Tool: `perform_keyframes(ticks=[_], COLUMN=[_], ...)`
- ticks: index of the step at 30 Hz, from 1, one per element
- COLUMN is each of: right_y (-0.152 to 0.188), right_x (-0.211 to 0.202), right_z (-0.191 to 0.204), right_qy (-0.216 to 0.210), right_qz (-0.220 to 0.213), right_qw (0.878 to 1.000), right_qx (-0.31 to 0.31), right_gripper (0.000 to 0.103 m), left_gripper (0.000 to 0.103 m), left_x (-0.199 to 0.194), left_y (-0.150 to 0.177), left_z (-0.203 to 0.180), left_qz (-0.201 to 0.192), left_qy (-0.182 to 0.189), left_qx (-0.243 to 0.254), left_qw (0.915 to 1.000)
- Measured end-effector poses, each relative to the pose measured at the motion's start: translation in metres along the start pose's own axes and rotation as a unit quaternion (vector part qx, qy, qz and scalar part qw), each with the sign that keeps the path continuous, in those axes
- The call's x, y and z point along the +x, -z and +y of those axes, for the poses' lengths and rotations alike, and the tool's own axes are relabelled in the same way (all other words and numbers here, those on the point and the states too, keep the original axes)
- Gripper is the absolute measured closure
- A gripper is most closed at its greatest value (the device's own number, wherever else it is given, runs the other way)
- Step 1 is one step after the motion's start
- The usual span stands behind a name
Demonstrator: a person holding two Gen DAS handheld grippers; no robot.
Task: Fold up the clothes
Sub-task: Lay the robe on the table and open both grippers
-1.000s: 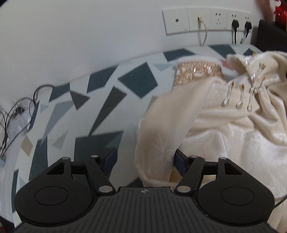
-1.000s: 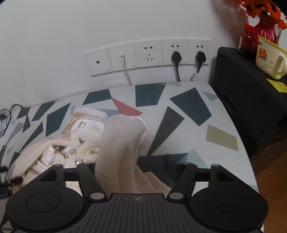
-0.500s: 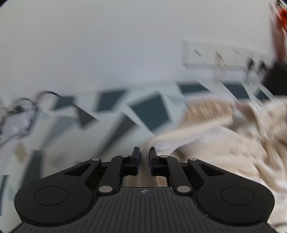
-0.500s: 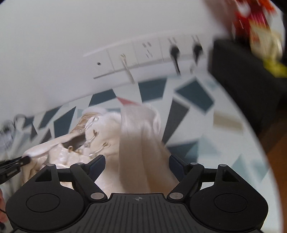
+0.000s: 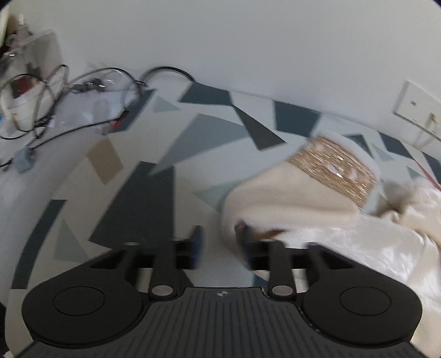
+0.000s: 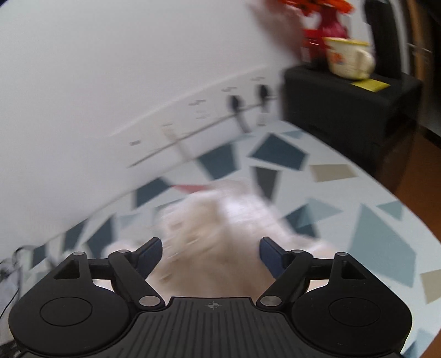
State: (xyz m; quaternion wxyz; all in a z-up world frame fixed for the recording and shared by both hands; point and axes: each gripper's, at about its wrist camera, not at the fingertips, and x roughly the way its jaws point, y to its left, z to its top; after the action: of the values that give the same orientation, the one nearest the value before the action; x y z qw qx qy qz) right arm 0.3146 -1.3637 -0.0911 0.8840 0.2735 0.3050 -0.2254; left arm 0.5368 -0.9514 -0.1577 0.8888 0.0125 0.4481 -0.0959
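Note:
A cream velvet garment [image 5: 317, 220] with a gold sequined cuff [image 5: 333, 170] lies crumpled on the patterned tablecloth [image 5: 165, 179], at the right of the left wrist view. My left gripper [image 5: 219, 242] hangs over the garment's left edge. Its jaws are opening, with the cloth's edge by the right finger [image 5: 242, 236] and bare tablecloth in the rest of the gap. In the blurred right wrist view the garment [image 6: 215, 225] lies under and beyond my right gripper [image 6: 211, 250]. Its jaws are opening wide, fabric is between them, and the pads do not press on it.
Tangled cables [image 5: 55, 91] and small devices crowd the table's far left. Wall sockets [image 6: 234, 102] with plugs run along the back wall. A black cabinet [image 6: 344, 110] carrying a cup [image 6: 347, 60] and a red vase [image 6: 328, 24] stands right of the table, whose rounded edge [image 6: 408, 209] is near.
The left gripper shut, then reopened, and swung left so the cables came into view. The right gripper rolled and shifted while its jaws widened over the garment.

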Motion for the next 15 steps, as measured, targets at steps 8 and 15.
perform_keyframes(ticks=[8,15], right_y=[0.086,0.120], right_x=[0.020,0.061], right_z=[0.062,0.087], right_qy=[-0.019,-0.023], right_qz=[0.110,0.160], right_qw=[0.981,0.957], right_qx=[-0.159,-0.241], right_gripper=[0.017,0.094], left_gripper=[0.081,0.095], left_x=[0.017,0.024], left_y=[0.000,-0.020], left_z=[-0.040,-0.004], left_qz=[-0.003,-0.020], left_qy=[0.025,0.006], left_qx=[0.081,0.028], left_qw=[0.9964,0.9994])
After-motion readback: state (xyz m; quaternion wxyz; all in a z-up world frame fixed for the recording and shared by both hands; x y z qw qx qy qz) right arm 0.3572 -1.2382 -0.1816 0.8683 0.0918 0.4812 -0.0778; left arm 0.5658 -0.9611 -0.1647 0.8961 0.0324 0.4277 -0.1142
